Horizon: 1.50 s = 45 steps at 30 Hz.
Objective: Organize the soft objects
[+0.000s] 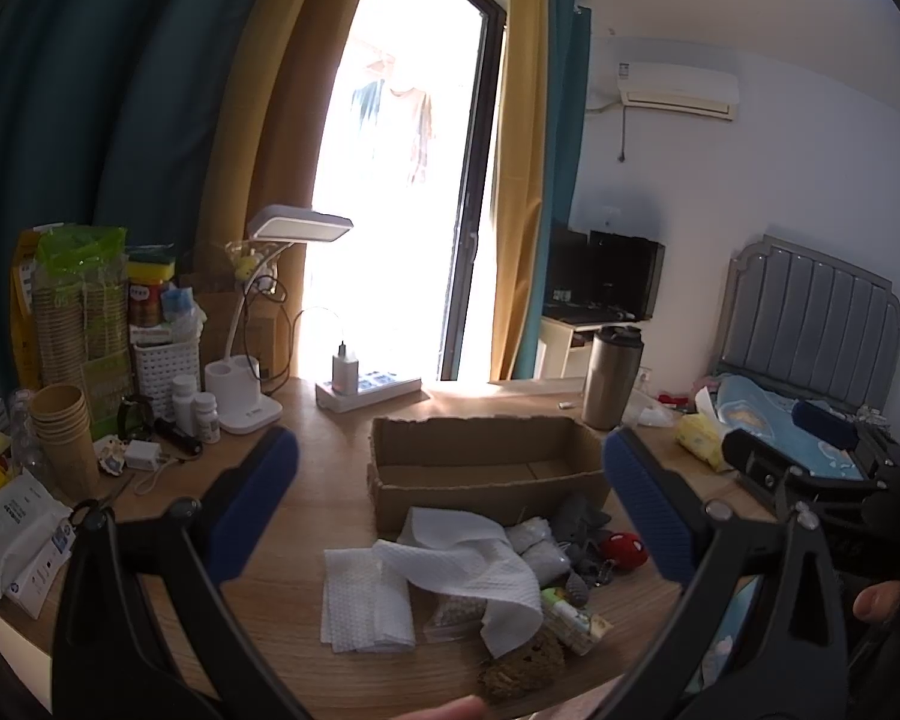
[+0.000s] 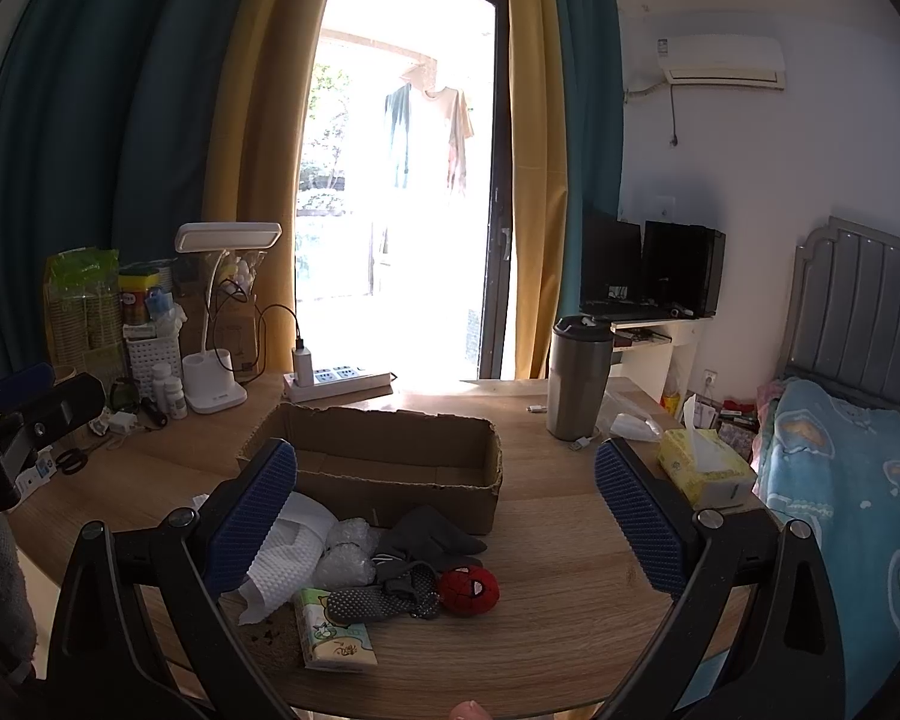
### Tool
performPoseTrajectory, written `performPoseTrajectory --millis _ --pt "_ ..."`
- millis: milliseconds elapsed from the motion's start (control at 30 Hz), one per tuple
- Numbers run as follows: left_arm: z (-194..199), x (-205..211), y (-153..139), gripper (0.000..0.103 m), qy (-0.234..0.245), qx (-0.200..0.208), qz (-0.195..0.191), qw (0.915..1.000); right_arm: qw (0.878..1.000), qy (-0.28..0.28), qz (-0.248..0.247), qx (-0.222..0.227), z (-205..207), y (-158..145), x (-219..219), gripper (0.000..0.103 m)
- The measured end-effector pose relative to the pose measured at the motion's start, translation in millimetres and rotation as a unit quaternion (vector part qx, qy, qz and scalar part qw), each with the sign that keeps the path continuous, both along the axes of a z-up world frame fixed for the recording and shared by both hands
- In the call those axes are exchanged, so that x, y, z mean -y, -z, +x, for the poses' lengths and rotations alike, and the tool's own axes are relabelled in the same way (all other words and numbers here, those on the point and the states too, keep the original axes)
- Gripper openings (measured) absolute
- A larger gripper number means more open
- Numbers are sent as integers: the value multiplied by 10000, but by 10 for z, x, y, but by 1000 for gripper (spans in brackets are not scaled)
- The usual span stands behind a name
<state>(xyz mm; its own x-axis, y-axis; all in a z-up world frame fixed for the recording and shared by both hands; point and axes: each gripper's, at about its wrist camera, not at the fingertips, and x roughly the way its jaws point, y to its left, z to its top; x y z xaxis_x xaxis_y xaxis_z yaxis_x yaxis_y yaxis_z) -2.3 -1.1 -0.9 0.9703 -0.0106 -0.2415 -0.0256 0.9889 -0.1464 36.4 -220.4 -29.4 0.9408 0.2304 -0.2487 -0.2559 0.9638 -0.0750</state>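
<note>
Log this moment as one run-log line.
stage: before first pick | left gripper: open, empty | right gripper: open, empty | cardboard box: empty | soft items: piled on table before box

White paper towel (image 1: 474, 564) hides much of the brown plush toy (image 1: 525, 663) beneath.

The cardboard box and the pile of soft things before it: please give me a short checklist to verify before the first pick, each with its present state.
1. Cardboard box open and empty: ok.
2. Left gripper open, holding nothing: ok.
3. Right gripper open, holding nothing: ok.
4. Red plush ball free on top, easy to pinch: ok.
5. Paper towel clear of other items: not ok, it drapes over them.
6. Items hidden under the towel all soft: cannot tell.
</note>
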Motion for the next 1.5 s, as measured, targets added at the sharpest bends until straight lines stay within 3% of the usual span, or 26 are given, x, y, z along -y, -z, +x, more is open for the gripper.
performPoseTrajectory --millis 1500 --pt "0 13 -15 103 8 -36 5 10000 10000 -9 20 -21 9 1 6 101"
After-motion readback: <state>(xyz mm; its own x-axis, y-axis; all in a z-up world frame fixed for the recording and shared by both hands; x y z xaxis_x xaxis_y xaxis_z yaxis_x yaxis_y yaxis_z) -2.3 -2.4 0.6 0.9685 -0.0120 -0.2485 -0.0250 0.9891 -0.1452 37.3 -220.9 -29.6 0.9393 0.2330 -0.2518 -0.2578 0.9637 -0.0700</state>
